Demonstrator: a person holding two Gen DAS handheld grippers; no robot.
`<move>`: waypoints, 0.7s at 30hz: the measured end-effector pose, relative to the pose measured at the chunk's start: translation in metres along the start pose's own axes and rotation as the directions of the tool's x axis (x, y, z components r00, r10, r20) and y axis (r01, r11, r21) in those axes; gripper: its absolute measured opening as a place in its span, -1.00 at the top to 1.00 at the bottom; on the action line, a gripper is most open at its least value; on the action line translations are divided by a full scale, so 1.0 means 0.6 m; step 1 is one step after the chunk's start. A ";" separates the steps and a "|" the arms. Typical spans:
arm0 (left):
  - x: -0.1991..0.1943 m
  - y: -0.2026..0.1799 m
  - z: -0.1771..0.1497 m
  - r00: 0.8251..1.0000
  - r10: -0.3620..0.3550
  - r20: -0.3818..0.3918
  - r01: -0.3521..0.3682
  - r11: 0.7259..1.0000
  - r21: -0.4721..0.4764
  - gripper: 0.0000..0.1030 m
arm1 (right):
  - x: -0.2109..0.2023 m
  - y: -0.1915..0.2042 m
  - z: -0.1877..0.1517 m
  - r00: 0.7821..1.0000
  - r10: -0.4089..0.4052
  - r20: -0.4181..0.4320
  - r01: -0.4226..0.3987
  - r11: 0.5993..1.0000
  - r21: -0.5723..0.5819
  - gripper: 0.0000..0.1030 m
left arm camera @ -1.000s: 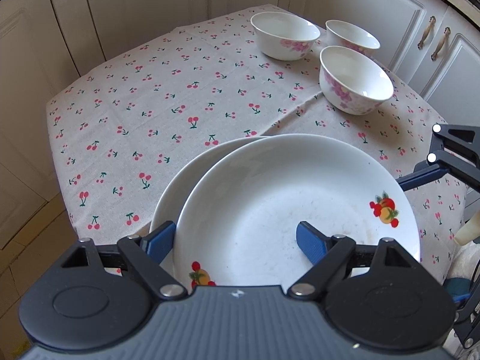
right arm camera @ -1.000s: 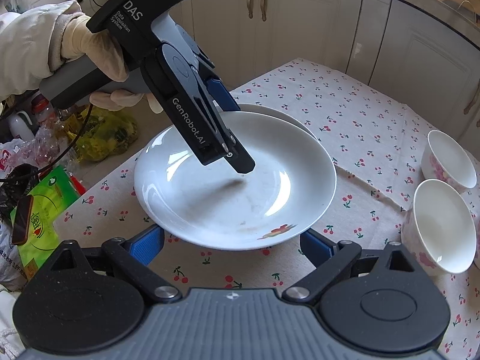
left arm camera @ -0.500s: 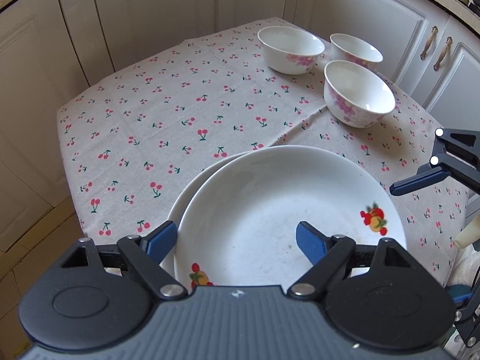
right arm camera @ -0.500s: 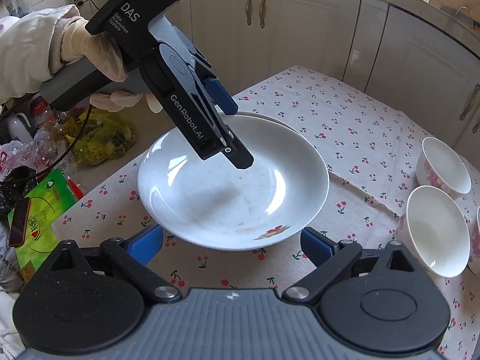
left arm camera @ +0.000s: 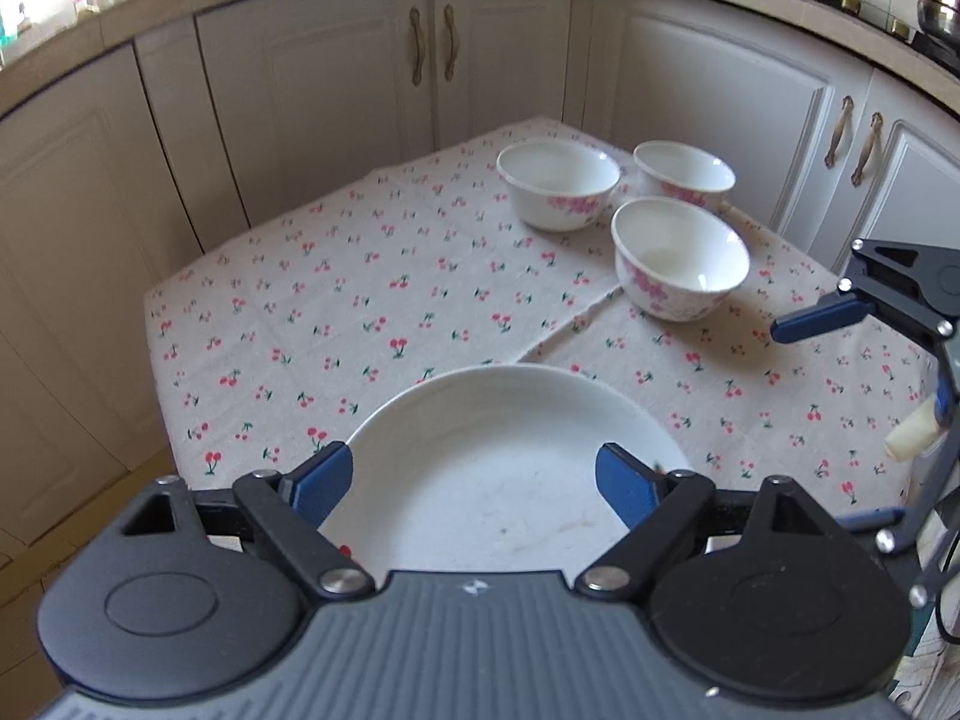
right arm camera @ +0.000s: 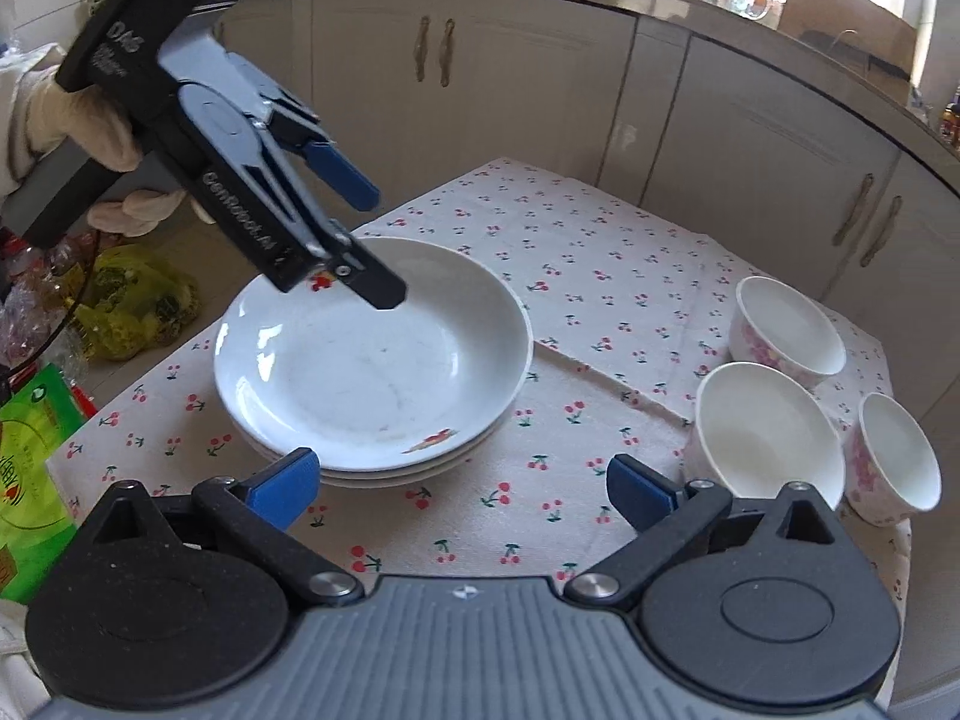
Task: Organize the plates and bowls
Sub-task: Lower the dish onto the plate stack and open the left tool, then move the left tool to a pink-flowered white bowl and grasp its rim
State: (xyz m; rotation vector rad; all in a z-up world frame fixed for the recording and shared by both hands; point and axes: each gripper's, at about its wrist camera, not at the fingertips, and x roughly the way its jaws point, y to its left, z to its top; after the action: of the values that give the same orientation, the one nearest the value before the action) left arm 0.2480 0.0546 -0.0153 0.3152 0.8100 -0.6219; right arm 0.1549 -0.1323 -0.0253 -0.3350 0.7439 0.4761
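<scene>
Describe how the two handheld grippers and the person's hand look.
Both grippers, left gripper and right gripper, are black linkages on a ribbed grey body, with blue fingers. The left one carries white "DAS" and "GenRobot.AI" lettering. A cream glove and pale sleeve cover the hand holding it.

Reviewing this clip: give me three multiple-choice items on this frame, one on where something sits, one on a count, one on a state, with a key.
1. Where do the bowls stand relative to the plate stack in the right wrist view?
A. To its right on the tablecloth
B. Inside the top plate
C. On the counter

2. How many bowls are on the table?
A. Two
B. Three
C. Five

3. What is between the pads of the right gripper?
A. A bowl
B. A plate rim
C. Nothing

Key: 1 A, they cluster right of the stack, apart from it. 2 B, three show in both views. 3 C, its jaws are opening with only cloth beyond them.
</scene>
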 end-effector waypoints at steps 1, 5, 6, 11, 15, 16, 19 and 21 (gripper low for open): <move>-0.008 -0.008 -0.002 1.000 0.004 0.021 -0.004 1.000 -0.003 -0.74 | -0.005 -0.006 -0.003 1.000 -0.018 0.012 0.018 1.000 0.013 -1.00; -0.033 -0.045 -0.011 0.995 0.026 0.099 -0.025 1.000 -0.008 -0.77 | -0.027 -0.035 -0.020 0.993 -0.104 0.060 0.099 0.992 0.083 -1.00; -0.038 -0.055 -0.014 0.993 0.026 0.116 -0.025 1.000 -0.011 -0.78 | -0.032 -0.043 -0.025 0.991 -0.119 0.067 0.112 0.988 0.102 -1.00; -0.053 -0.104 -0.026 0.980 0.065 0.187 -0.058 0.997 -0.043 -0.83 | -0.052 -0.085 -0.052 0.980 -0.178 0.090 0.158 0.969 0.191 -1.00; -0.057 -0.142 -0.031 0.965 0.086 0.247 -0.062 0.993 -0.103 -0.85 | -0.063 -0.110 -0.071 0.974 -0.203 0.099 0.177 0.958 0.225 -1.00; -0.057 -0.151 -0.030 0.962 0.090 0.257 -0.062 0.991 -0.117 -0.87 | -0.065 -0.115 -0.076 0.974 -0.203 0.099 0.176 0.957 0.232 -1.00; -0.051 -0.176 -0.026 0.951 0.105 0.290 -0.056 0.983 -0.172 -0.87 | -0.071 -0.130 -0.092 0.972 -0.208 0.112 0.174 0.952 0.251 -1.00; -0.042 -0.189 -0.018 0.950 0.096 0.297 -0.033 0.977 -0.208 -0.87 | -0.069 -0.139 -0.103 0.971 -0.207 0.118 0.172 0.951 0.256 -1.00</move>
State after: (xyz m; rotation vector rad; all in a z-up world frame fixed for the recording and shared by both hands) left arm 0.1577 -0.0188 -0.0067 0.0564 0.5547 -0.5060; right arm 0.1371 -0.2426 -0.0282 -0.1376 0.6146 0.2195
